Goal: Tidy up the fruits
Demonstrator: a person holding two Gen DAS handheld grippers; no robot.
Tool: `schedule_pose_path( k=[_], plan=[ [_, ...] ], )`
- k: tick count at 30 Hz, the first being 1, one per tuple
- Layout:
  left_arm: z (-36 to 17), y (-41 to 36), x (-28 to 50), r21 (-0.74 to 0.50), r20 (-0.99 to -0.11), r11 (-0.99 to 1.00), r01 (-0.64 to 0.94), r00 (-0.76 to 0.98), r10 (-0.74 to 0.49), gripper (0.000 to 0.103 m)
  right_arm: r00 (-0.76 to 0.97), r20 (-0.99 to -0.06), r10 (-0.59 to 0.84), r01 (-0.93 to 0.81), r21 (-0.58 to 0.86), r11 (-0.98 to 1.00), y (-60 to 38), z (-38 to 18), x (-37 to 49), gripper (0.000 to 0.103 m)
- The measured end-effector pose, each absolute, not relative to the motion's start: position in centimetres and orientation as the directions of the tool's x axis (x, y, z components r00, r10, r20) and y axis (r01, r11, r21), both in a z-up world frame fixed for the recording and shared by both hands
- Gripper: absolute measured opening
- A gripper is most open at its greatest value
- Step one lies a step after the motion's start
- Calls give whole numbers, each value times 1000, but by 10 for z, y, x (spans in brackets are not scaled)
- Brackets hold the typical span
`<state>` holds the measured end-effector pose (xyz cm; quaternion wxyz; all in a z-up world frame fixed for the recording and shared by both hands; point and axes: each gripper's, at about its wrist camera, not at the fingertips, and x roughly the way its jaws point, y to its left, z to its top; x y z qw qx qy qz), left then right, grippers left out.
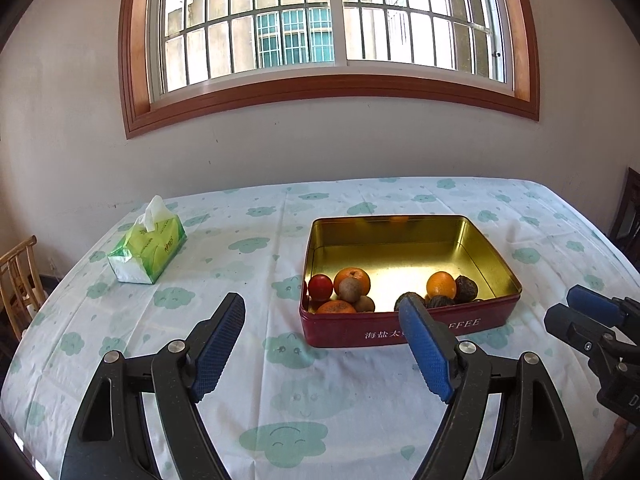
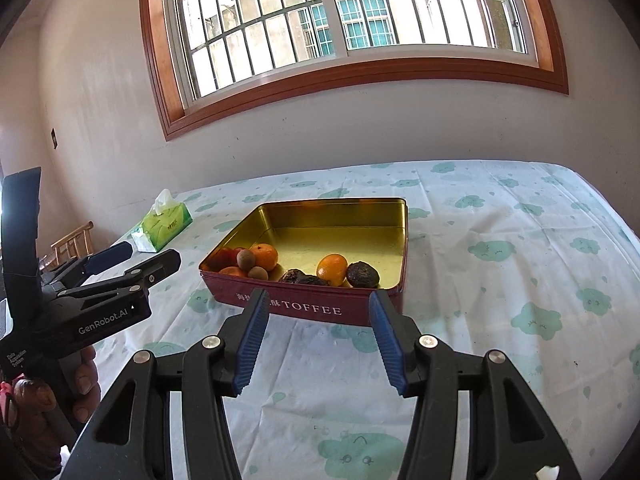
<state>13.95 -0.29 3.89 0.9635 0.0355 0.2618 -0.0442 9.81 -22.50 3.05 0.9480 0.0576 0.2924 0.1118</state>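
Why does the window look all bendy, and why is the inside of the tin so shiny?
Left wrist view: the fisheye lens curves the window frame into an arch, and the corners go dark. Daylight from it glares off the tin's gold floor near the fruit. Right wrist view: the same bend tilts the window, and the tin's floor shines more softly.

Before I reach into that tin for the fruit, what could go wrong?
The fruit is bunched against the tin's near wall, so wide-open fingers may bump that rim and slide the tin on the tablecloth. The tomato looks soft; a firm squeeze may bruise it. The round oranges could roll when their neighbours are nudged.
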Motion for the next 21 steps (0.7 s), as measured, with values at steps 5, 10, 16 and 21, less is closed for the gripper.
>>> schedule_pose_path(
  k=[5,10,16,21],
  plan=[
    [50,5,126,15,-481,995,94,873,-76,80,833,-498,240,-184,159,970,-209,44,82,64],
    [61,12,113,27,-456,996,79,888,-58,80,848,-470,245,-207,132,969,-197,58,70,65],
    [76,23,96,19,-420,998,54,906,-41,98,867,-433,248,-226,103,969,-187,74,55,67],
    [87,28,84,14,-404,998,54,914,-43,103,881,-399,255,-244,79,967,-178,85,44,71]
  ],
)
